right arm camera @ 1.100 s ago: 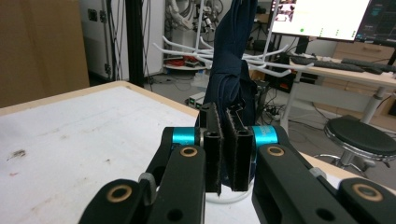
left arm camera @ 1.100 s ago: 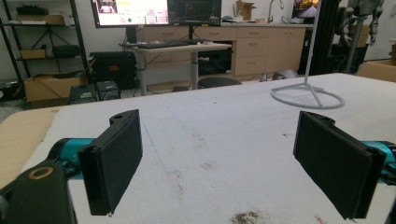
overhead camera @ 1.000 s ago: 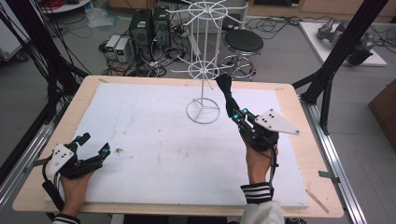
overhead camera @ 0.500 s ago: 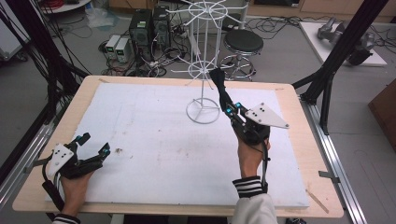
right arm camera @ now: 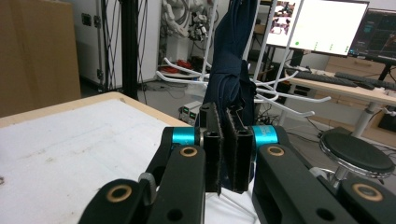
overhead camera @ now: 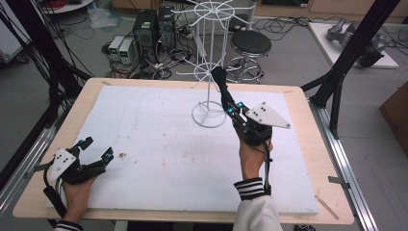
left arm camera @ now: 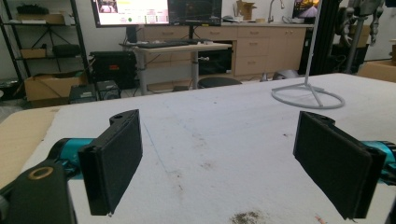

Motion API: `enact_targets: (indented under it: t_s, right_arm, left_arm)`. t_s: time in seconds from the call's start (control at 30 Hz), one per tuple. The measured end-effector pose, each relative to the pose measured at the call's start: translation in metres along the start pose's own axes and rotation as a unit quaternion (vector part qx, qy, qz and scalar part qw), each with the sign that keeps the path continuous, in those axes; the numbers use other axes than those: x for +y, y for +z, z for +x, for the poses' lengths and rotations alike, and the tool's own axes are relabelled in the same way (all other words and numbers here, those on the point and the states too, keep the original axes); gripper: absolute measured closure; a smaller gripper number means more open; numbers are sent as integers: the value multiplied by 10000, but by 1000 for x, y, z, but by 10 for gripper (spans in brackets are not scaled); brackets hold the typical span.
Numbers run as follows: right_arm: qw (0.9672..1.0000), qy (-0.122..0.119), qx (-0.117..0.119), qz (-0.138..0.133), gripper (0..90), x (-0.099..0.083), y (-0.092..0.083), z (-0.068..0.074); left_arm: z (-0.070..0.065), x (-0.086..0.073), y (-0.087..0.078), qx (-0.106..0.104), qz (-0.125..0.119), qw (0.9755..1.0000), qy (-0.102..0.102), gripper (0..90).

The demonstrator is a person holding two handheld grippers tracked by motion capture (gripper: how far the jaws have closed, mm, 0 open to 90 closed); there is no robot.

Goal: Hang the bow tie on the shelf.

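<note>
A dark navy cloth (overhead camera: 219,81) stands up from my right gripper (overhead camera: 228,103), which is shut on its lower end; the cloth (right arm camera: 231,70) rises between the pressed jaws of that gripper (right arm camera: 226,140). It is held just right of the pole of a white wire rack (overhead camera: 210,57), above the rack's ring base (overhead camera: 208,115). My left gripper (overhead camera: 97,147) rests open at the front left of the white board, with nothing between its jaws (left arm camera: 219,154). The rack's base (left arm camera: 308,95) lies far ahead of it.
The white foam board (overhead camera: 159,144) covers a wooden table (overhead camera: 298,96). Black frame posts (overhead camera: 346,62) stand at the right and left sides. A stool (overhead camera: 250,45), computers and cables lie on the floor beyond the far edge.
My right gripper has carried the navy cloth a little farther from the person and leftward, closer to the rack's pole. The left gripper has stayed in place.
</note>
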State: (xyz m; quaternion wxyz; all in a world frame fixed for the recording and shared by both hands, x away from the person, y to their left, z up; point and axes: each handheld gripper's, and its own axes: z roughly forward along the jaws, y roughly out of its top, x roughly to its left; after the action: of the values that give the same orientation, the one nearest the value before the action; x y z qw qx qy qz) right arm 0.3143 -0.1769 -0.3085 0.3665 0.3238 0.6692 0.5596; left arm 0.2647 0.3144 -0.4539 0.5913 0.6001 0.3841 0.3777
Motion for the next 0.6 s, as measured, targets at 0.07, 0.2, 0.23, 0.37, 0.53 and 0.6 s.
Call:
enact_targets:
  t_s: [0.07,0.2,0.23,0.37,0.53,0.6]
  right_arm:
    - [10000,-31,-10,-7,868,0,2,1]
    - [10000,-45,-25,8,868,1,5,3]
    - [10000,-75,-58,19,868,2,7,5]
    - [9999,-117,-66,19,868,2,10,6]
    - [9999,-140,-73,62,868,1,14,7]
    - [9998,-125,-105,73,867,1,15,8]
  left_arm:
    - [0,0,0,-4,2,10000,5,160]
    - [0,0,0,3,-5,10000,-8,160]
    - [0,0,0,1,2,10000,-4,160]
    - [0,0,0,1,0,10000,-3,160]
    - [0,0,0,1,12,10000,-4,160]
    - [0,0,0,5,9,10000,-7,160]
